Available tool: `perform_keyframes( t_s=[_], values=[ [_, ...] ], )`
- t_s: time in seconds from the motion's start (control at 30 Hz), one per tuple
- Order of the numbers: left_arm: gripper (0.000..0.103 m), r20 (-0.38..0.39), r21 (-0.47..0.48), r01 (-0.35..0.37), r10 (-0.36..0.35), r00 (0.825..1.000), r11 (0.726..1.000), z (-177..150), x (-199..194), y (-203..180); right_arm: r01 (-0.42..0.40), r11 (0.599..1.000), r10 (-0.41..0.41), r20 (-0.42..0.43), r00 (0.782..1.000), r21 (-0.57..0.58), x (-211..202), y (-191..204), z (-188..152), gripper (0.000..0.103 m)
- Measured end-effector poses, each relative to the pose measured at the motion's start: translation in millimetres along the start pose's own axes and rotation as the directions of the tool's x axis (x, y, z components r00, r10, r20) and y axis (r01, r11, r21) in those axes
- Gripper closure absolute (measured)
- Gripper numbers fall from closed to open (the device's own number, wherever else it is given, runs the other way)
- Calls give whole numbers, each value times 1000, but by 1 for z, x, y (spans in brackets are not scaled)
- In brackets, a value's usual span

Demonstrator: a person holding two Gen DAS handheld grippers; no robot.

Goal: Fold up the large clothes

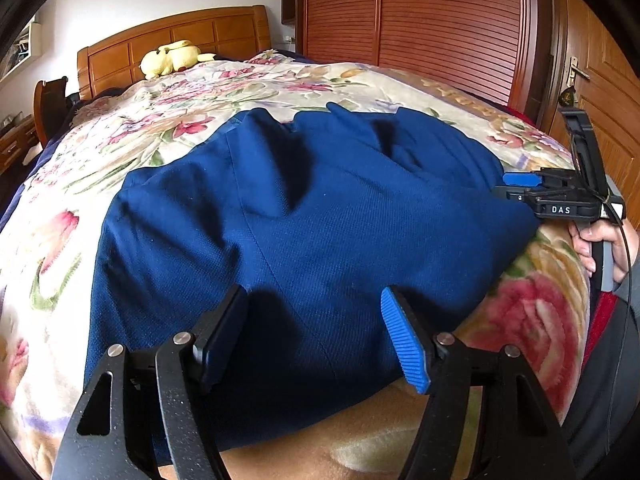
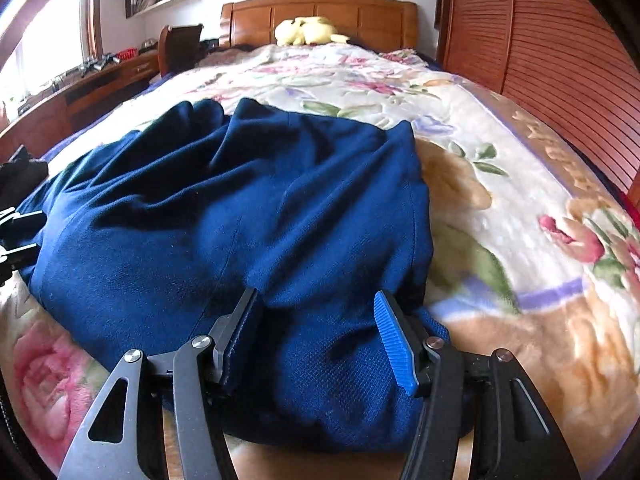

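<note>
Navy knit garment [image 1: 304, 216], thick and soft, lies rumpled in a partly folded heap on the floral blanket [image 1: 120, 152] at the bed's near end, well apart from the yellow plush toy [image 1: 172, 58] by the headboard. Left tool [image 1: 316, 336] and right tool [image 2: 316, 336] both gape wide over its near edge, pads clamping nothing. Judged limp, fairly heavy, not slippery; best pinched at the doubled near hem corners.
</note>
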State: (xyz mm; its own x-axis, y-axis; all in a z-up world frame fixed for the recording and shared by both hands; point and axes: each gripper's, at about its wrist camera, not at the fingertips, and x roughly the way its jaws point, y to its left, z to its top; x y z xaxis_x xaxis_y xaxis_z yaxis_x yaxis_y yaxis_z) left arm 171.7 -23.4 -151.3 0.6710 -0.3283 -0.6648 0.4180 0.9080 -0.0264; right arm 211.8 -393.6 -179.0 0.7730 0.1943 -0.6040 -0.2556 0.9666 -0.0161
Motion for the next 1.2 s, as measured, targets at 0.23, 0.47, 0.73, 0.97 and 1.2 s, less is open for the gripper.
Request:
perform_keyframes(
  t_s=[0.23, 0.47, 0.73, 0.97, 1.2],
  values=[
    [33, 22, 6, -16, 16, 1000, 1000, -3, -1, -2, -5, 1000, 5, 42, 999, 8, -7, -2, -11, 43],
    [32, 19, 7, -23, 23, 1000, 1000, -4, 2, -3, 60, 998, -60, 20, 998, 9, -22, 7, -7, 42],
    [32, 19, 8, -35, 35, 999, 999, -5, 2, -5, 97, 990, -99, 18, 995, 98, -56, -23, -13, 24],
    [31, 20, 8, -36, 36, 999, 999, -5, 3, -5, 33, 980, -25, -44, 999, 194, -49, -37, -18, 23],
    [31, 19, 8, -36, 36, 999, 999, -5, 3, -4, -5, 969, 22, -66, 998, 246, -38, -45, -19, 23]
  ],
)
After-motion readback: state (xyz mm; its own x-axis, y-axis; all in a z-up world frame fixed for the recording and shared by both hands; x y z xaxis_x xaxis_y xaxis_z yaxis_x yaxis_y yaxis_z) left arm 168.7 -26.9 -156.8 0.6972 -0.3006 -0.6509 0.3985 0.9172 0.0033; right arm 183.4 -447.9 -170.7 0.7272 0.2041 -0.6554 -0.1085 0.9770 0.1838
